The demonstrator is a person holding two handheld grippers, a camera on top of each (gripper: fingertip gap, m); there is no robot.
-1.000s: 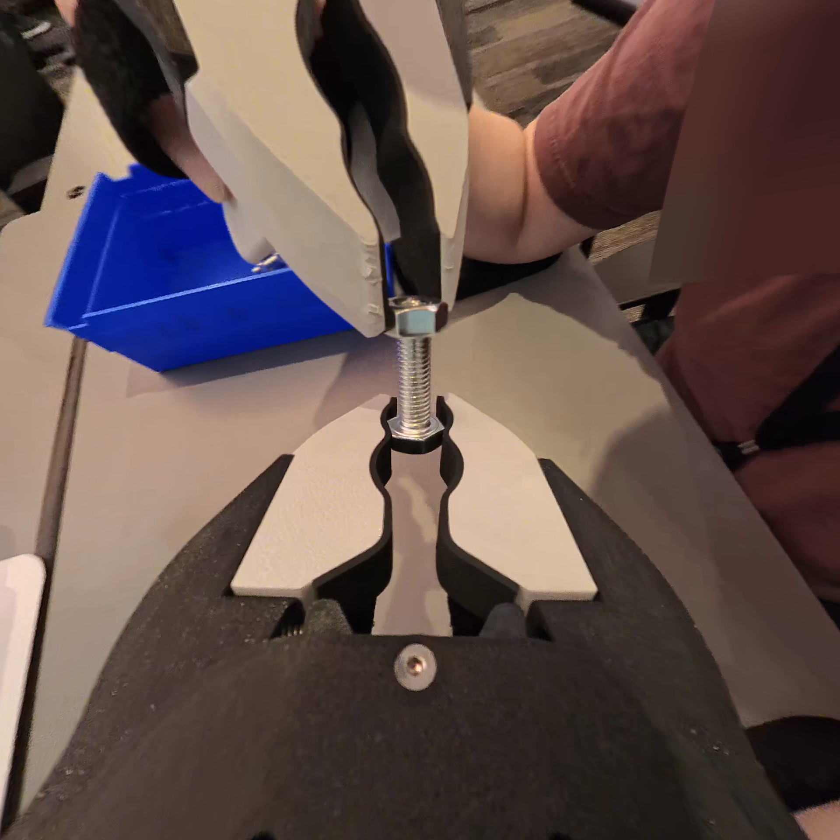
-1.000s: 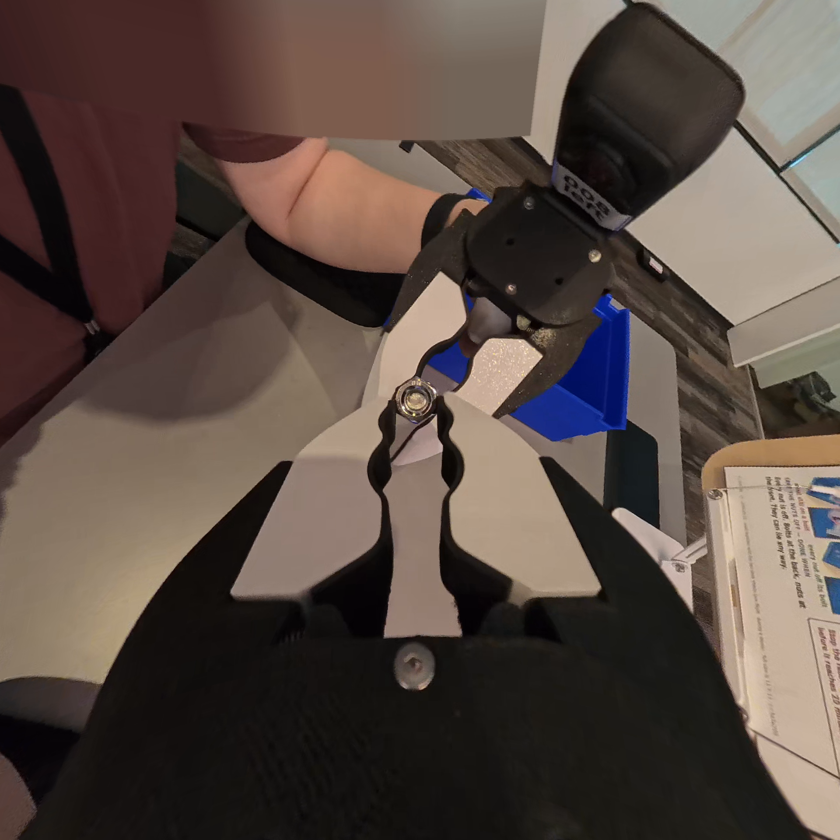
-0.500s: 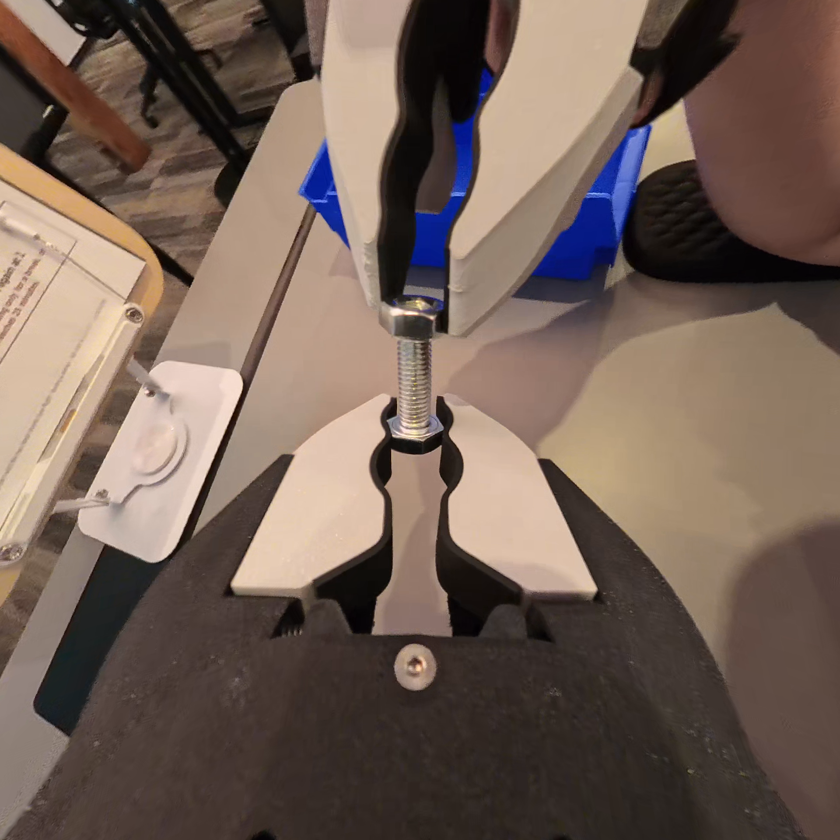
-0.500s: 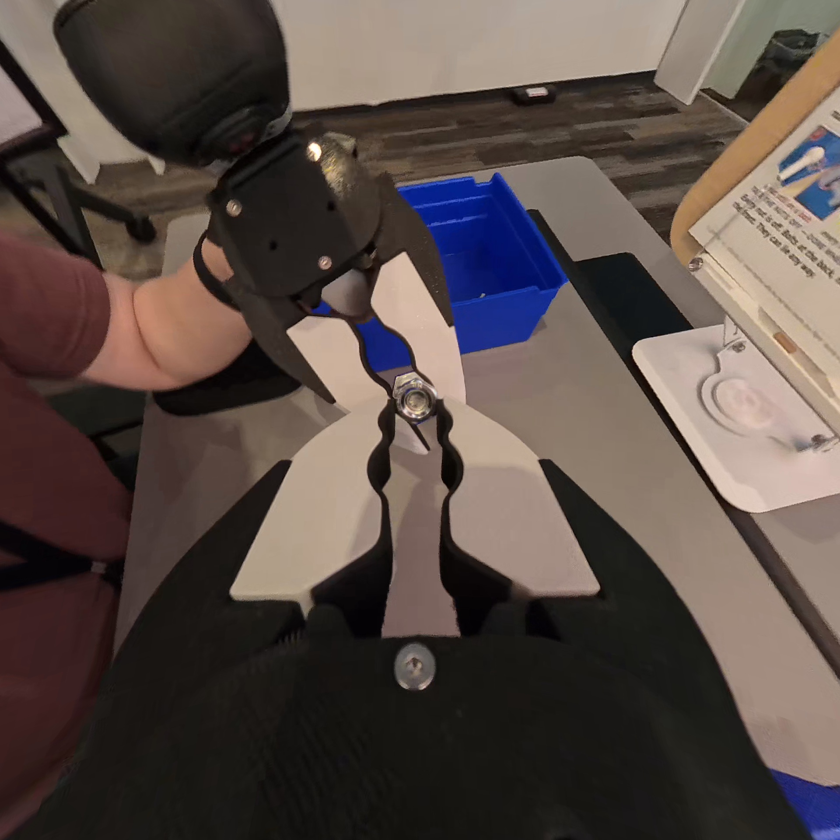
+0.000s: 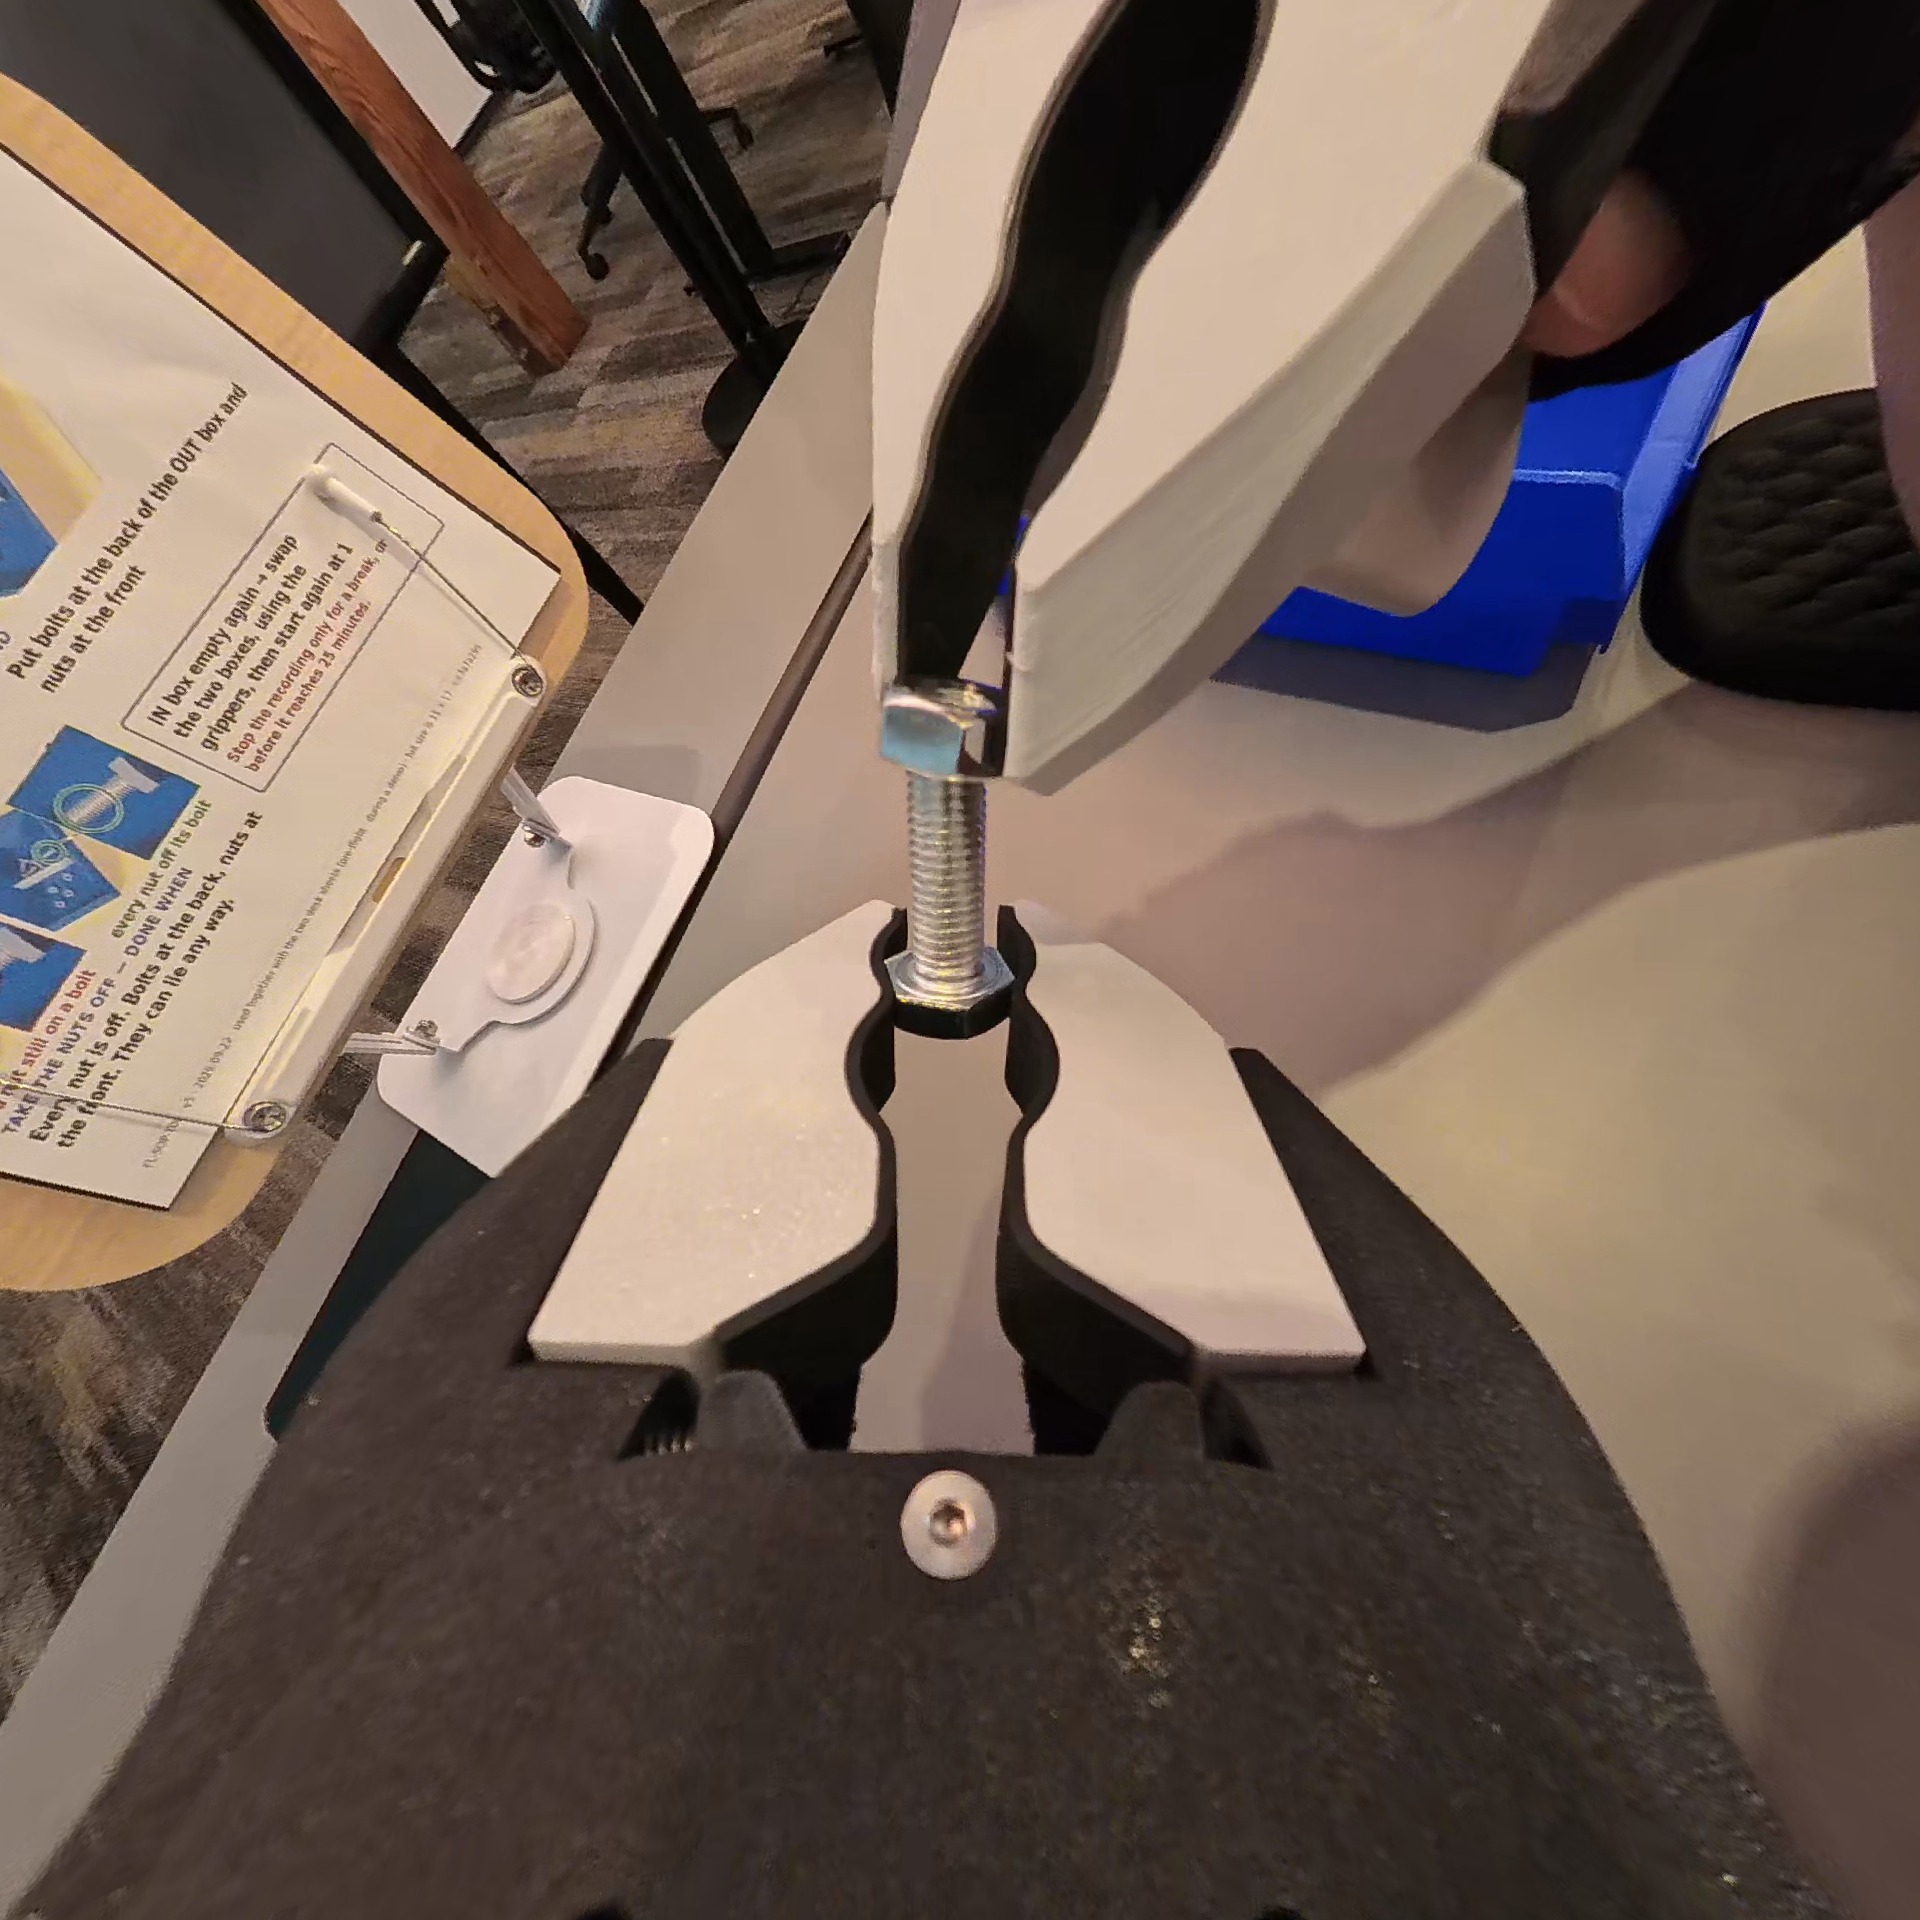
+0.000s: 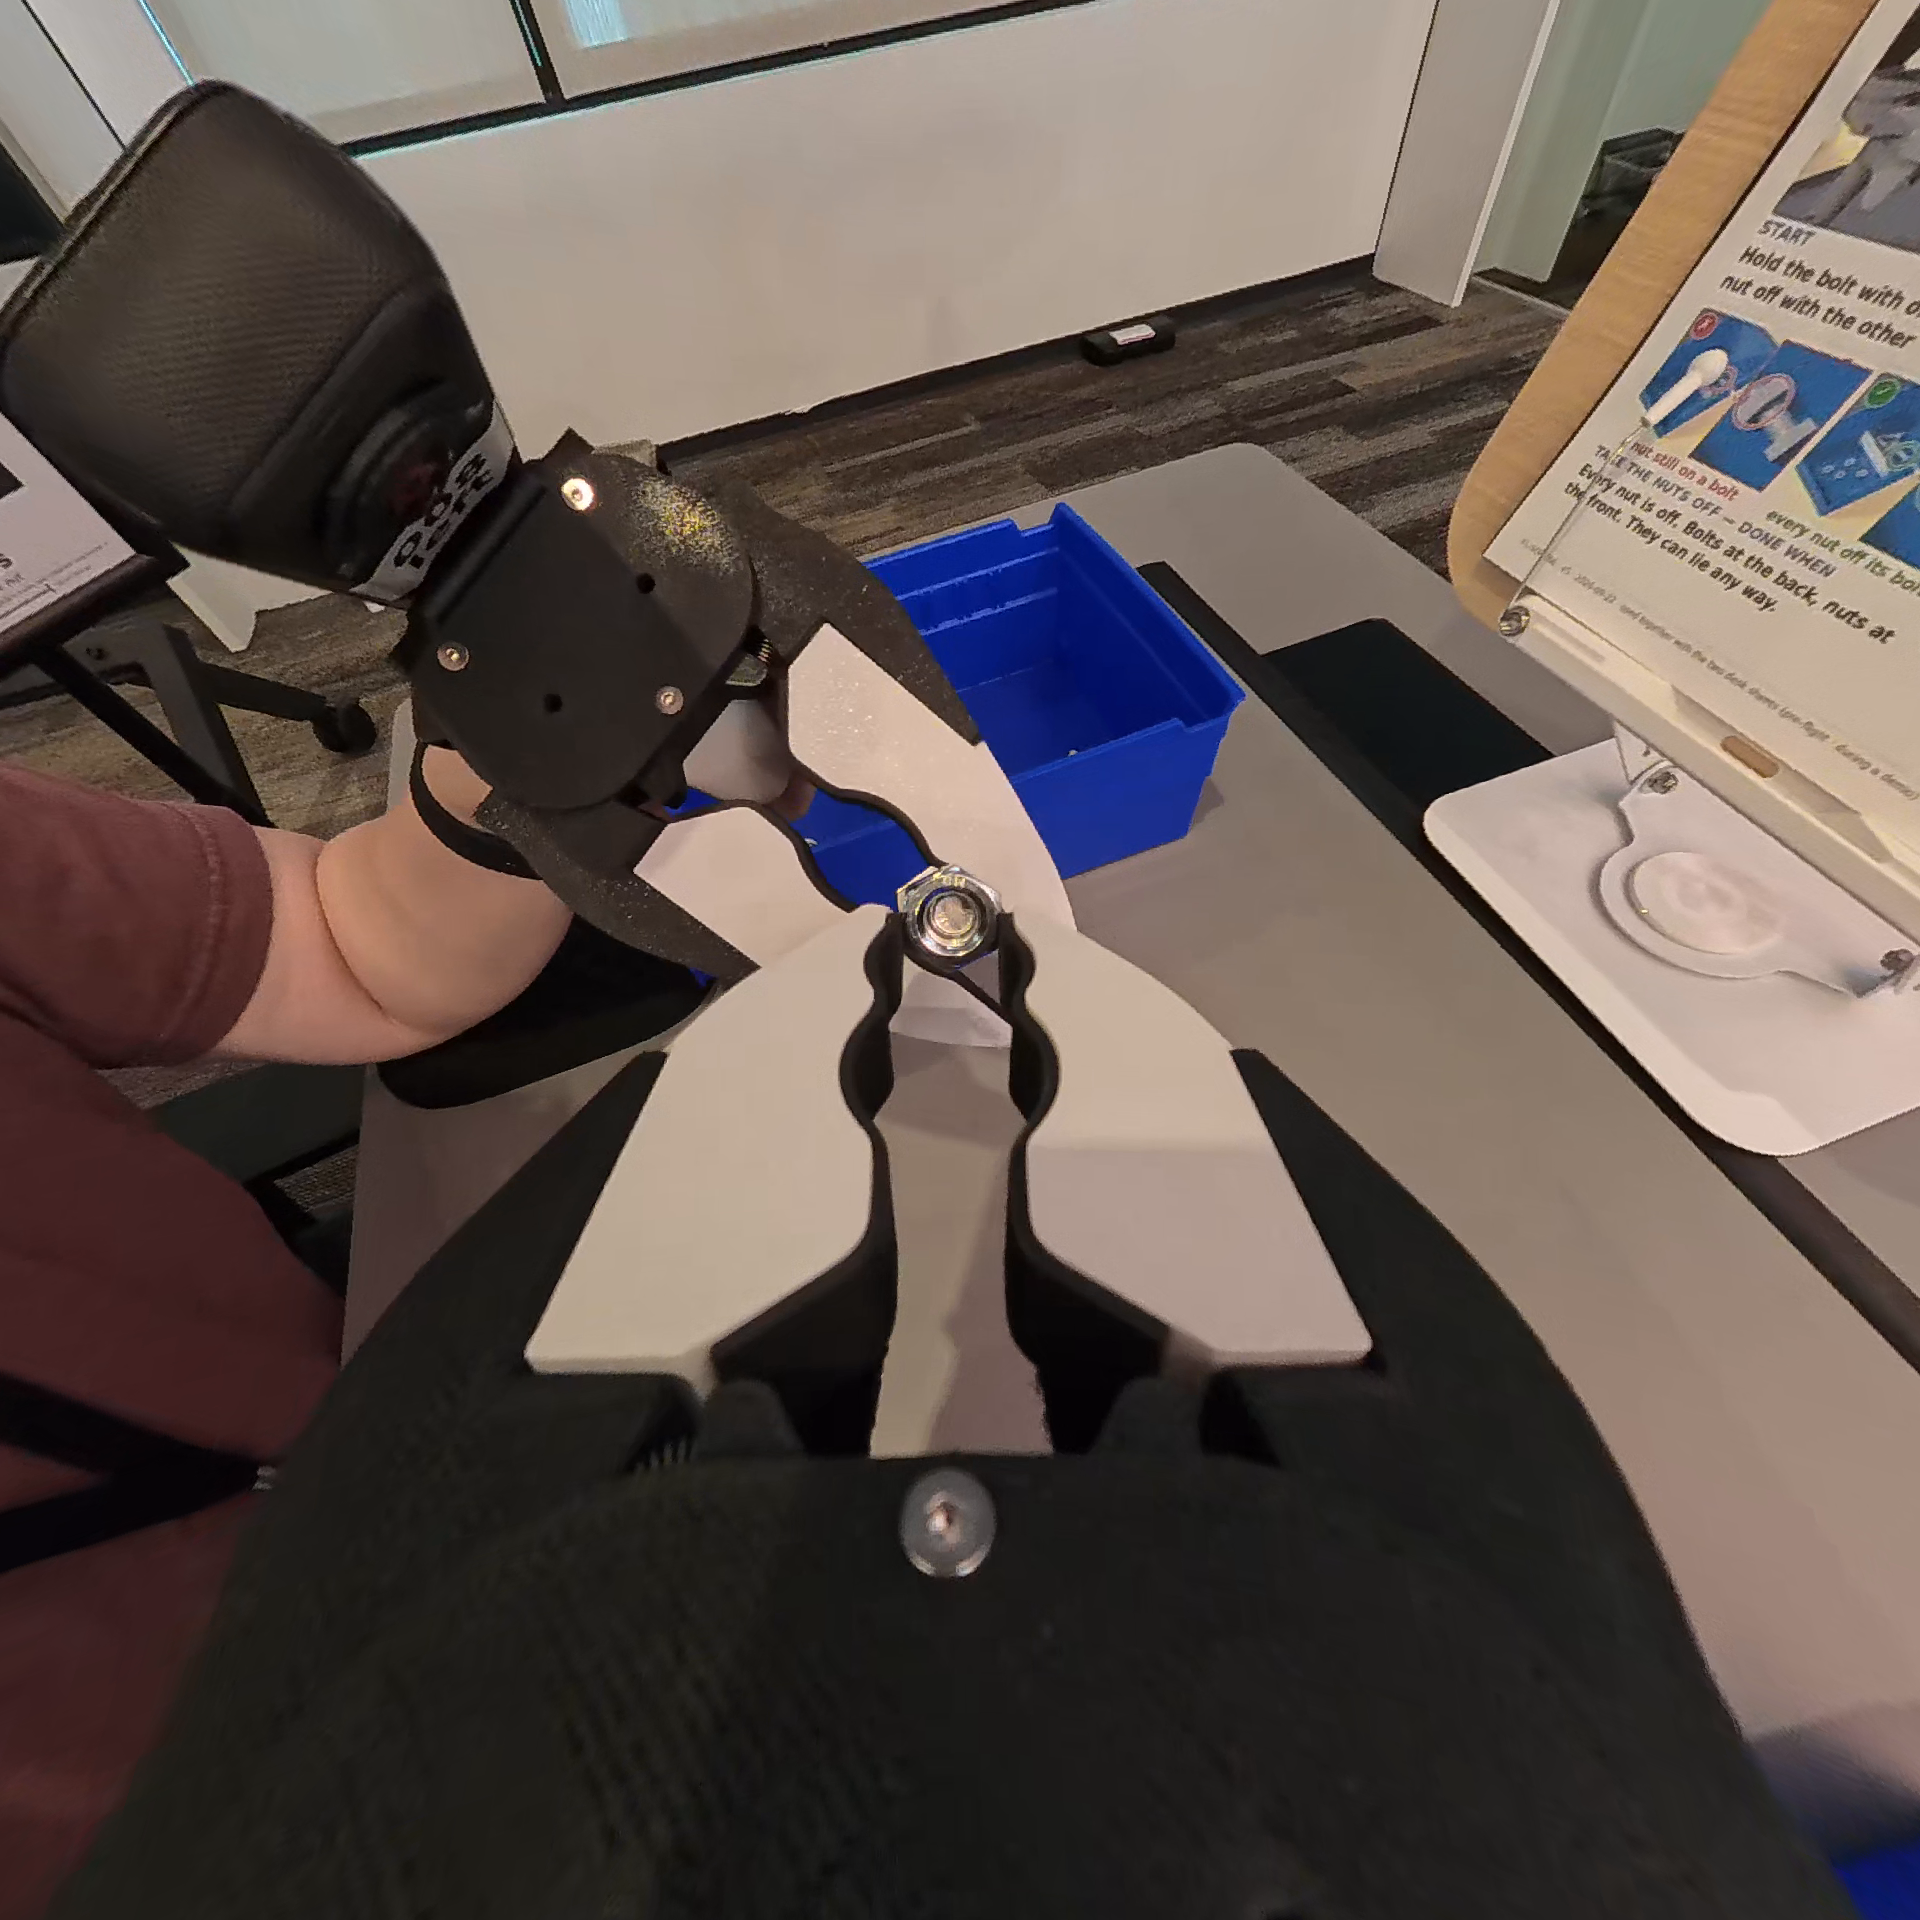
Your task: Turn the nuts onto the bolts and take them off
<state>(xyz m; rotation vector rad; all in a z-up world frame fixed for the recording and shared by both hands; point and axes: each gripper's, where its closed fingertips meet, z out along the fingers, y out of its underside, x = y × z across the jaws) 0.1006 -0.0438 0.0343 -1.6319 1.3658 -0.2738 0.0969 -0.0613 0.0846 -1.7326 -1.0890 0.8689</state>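
Observation:
A silver bolt point(image 5: 938, 868) is held in the air between my two grippers, above the grey table point(image 5: 1558, 1195). My left gripper point(image 5: 943, 940) is shut on the hex nut point(image 5: 940, 982), which sits low on the thread. My right gripper point(image 5: 951, 707) comes in from above and is shut on the bolt's hex head point(image 5: 928, 727). In the right wrist view my right gripper point(image 6: 948, 940) pinches the bolt head point(image 6: 948, 916) at its fingertips. The left gripper's white fingers point(image 6: 904, 748) reach in from the left behind it. The nut is hidden there.
A blue bin point(image 6: 1143, 769) stands on the table behind the grippers and also shows in the left wrist view point(image 5: 1455, 623). An instruction board point(image 6: 1714, 468) on a white base point(image 6: 1714, 1039) stands at the right. A person's forearm point(image 6: 416, 935) holds the left gripper. Some 5 cm of space lies between my two pairs of fingers.
Both grippers have swung round together with the bolt between them, so the views now face the board and the bin. Both grips have held, and the nut looks about as low on the thread.

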